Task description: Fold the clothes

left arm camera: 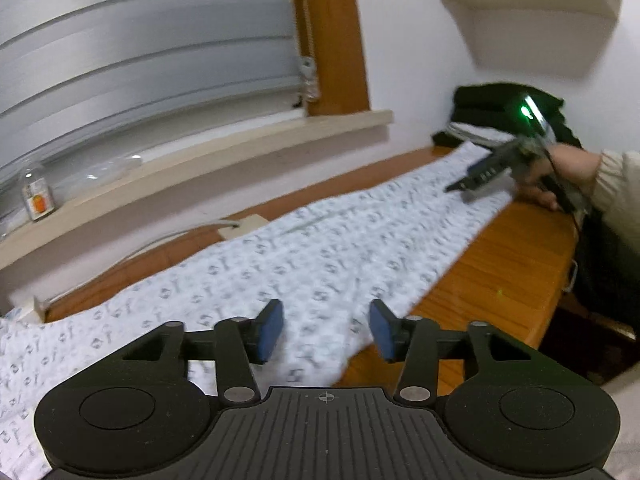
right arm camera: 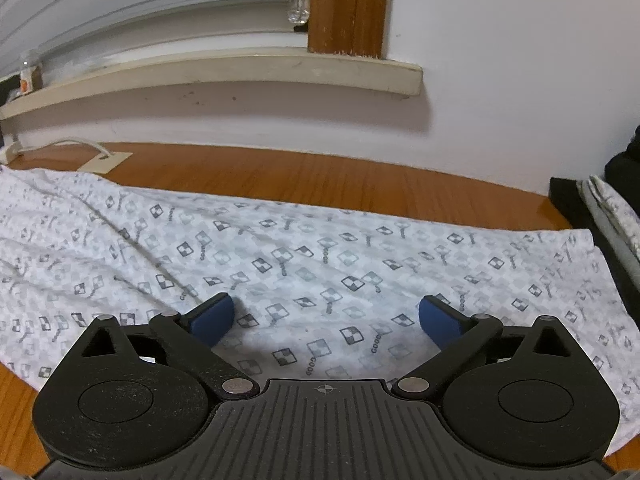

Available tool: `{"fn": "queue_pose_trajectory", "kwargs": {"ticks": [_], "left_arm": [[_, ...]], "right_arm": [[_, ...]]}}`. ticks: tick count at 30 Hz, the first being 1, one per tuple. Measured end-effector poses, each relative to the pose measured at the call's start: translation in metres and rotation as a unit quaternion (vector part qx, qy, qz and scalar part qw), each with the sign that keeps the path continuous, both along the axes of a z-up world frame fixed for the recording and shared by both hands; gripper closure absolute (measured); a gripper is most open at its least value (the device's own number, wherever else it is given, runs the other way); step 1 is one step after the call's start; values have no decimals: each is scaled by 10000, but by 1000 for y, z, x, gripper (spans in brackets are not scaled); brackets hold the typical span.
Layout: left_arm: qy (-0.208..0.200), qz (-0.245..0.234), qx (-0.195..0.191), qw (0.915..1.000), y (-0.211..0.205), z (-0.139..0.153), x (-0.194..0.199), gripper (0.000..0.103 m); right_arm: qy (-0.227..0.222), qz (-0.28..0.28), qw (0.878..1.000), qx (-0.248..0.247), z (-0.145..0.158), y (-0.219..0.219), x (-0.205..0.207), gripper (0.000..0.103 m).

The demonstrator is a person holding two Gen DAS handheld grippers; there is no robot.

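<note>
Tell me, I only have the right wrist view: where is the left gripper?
Observer: The left gripper hangs over the near edge of the patterned cloth, away from your end.
Operator: Is it holding anything?
Observer: No, its blue pads stand apart with nothing between them.
Operator: Can you see my gripper from there?
Observer: Yes, the right gripper sits low over the far end of the cloth, in front of a dark pile of clothes.
</note>
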State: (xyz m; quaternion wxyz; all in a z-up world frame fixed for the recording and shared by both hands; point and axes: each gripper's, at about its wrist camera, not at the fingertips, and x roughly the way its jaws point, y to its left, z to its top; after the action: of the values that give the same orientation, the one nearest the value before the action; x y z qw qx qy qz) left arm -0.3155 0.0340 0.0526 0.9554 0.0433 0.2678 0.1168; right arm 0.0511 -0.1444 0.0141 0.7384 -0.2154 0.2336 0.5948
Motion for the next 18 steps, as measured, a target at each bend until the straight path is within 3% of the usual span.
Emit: {"fn": "queue_pose_trajectory", "kwargs": {"ticks": [5, 11, 13, 15, 17, 18], "left_arm": [[310, -39, -14, 9995, 4, -16, 17, 42], [361, 33, -121, 9993, 19, -16, 24, 46], [359, 30, -78, 9993, 22, -13, 26, 54], [384, -53, -47, 9992, 25, -10, 29, 81], [336, -124, -84, 9993, 29, -7, 31, 100], [286, -144, -123, 9994, 31, -5, 32, 101]], "right_arm": [[205, -27, 9998, -23, -2, 1, 6, 4], [46, -32, 10000, -11, -1, 0, 1, 3], [22, -28, 10000, -10, -1, 0, 1, 3], [40, -22, 10000, -11, -1, -1, 1, 3], [73, -21, 10000, -14, -1, -1, 2, 3], [76, -22, 10000, -12, -1, -1, 3, 3]]}}
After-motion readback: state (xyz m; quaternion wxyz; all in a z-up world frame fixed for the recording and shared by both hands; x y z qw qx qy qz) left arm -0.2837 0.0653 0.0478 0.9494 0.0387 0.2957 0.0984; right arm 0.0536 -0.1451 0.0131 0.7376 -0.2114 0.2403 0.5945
